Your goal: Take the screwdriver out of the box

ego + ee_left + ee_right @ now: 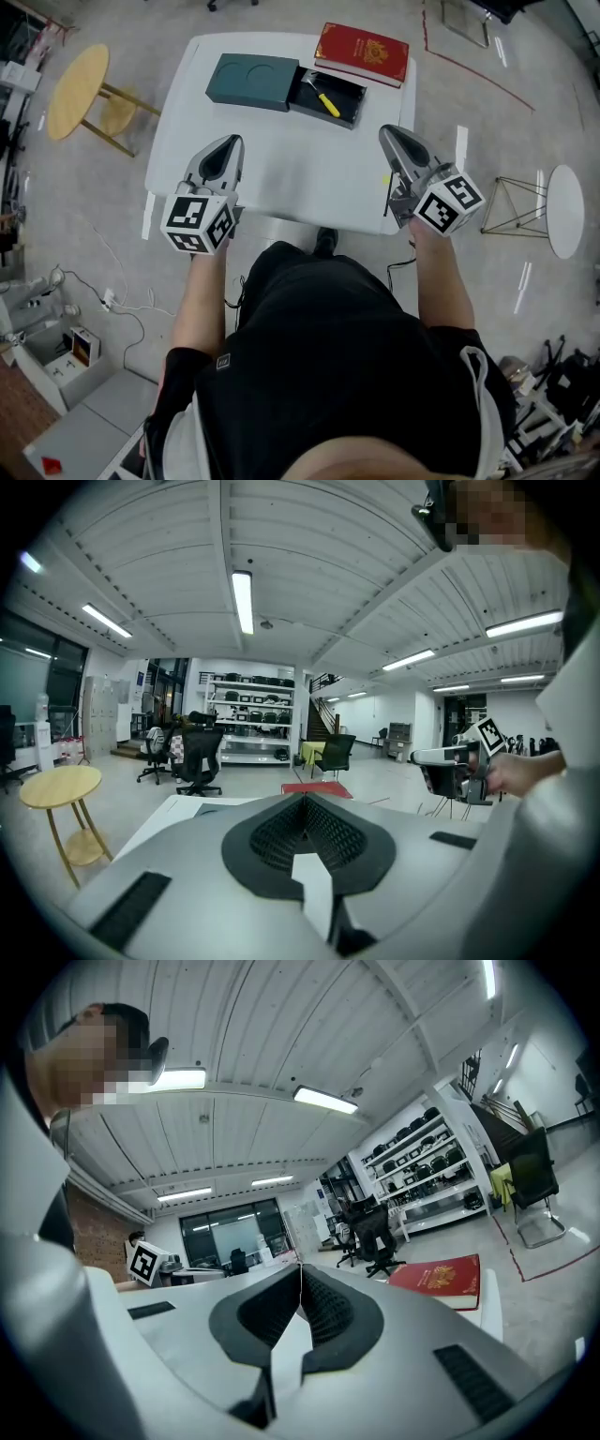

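screwdriver (325,102): only the yellow handle reads in the head view; its metal end is too small to tell.
box (337,105): its inside is hidden in both gripper views.
red book (442,1282): at 1 o'clock on the table (300,178); lower edge covered by the right gripper (300,1274).
table corners: the 7 o'clock corner lies under the left gripper (228,142), the 5 o'clock corner under the right gripper.
person (328,375): cut off by the head view's bottom edge.
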Motion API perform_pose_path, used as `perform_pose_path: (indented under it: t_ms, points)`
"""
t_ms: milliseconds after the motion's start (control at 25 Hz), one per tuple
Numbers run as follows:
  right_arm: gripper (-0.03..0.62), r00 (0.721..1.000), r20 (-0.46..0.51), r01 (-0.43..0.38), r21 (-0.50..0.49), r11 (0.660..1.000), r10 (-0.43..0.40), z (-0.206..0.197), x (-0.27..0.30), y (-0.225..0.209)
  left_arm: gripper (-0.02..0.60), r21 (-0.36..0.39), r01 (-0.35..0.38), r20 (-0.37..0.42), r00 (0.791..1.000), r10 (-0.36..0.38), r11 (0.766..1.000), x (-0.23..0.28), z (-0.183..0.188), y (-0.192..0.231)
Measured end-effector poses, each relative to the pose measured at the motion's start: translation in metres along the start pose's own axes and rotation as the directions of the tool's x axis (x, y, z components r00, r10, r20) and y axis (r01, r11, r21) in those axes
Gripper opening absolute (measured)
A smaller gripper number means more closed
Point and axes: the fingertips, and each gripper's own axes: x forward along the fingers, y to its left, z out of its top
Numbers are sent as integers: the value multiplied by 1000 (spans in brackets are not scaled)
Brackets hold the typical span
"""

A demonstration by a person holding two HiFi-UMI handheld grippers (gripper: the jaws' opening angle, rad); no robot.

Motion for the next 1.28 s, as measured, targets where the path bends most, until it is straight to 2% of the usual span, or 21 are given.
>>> perform_pose_path:
  t_ms: [240,560,720,960,1280]
  points:
    - [29,1000,-29,10,12,1000,-10,-4,27,-6,17,6,3,10,1000,-4,1000,15,8,24]
    - [30,994,-41,98,-2,995,-98,-4,79,-5,17,13,90,20,996,-91,996,48,15,86]
    - [29,983,-80,162,-35,986,-165,-11,111,0,17,81,115,18,993,-117,990,59,24,131]
    - [31,960,-87,262,-79,962,-268,-15,148,6,17,82,231,-4,973,-232,969,84,17,172]
    - [31,932,-131,328,-97,940,-339,-20,166,-10,17,59,327,-23,945,-326,943,122,16,172]
